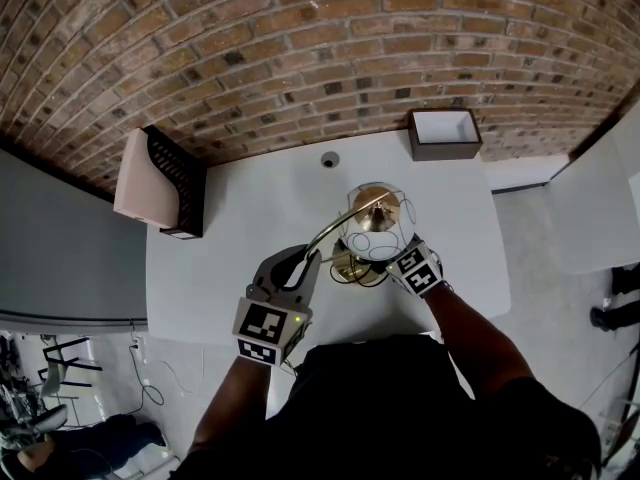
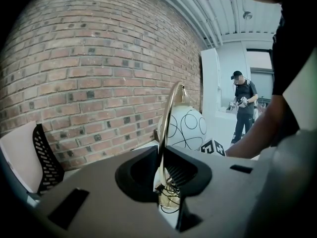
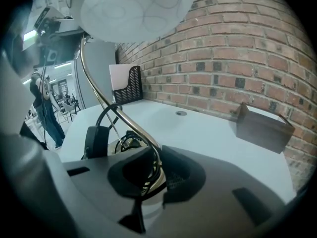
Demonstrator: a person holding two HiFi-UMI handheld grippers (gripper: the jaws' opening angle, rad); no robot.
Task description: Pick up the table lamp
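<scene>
Two grippers clamp the table lamp (image 1: 368,240). Left gripper (image 2: 162,176) has its jaws nearly together on the curved brass stem (image 2: 166,128). Right gripper (image 3: 156,175) pinches the same stem low down, by the coiled black cord (image 3: 132,135). Lamp sits on the white table (image 1: 240,218) just in front of the person, round white shade (image 2: 187,129) on top. Farther back are a black mesh rack (image 1: 180,183) at left, a brown box (image 1: 443,133) at right and a brick wall (image 1: 300,38) behind.

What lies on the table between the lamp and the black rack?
Nothing. The head view shows only bare white table between the lamp and the rack.
</scene>
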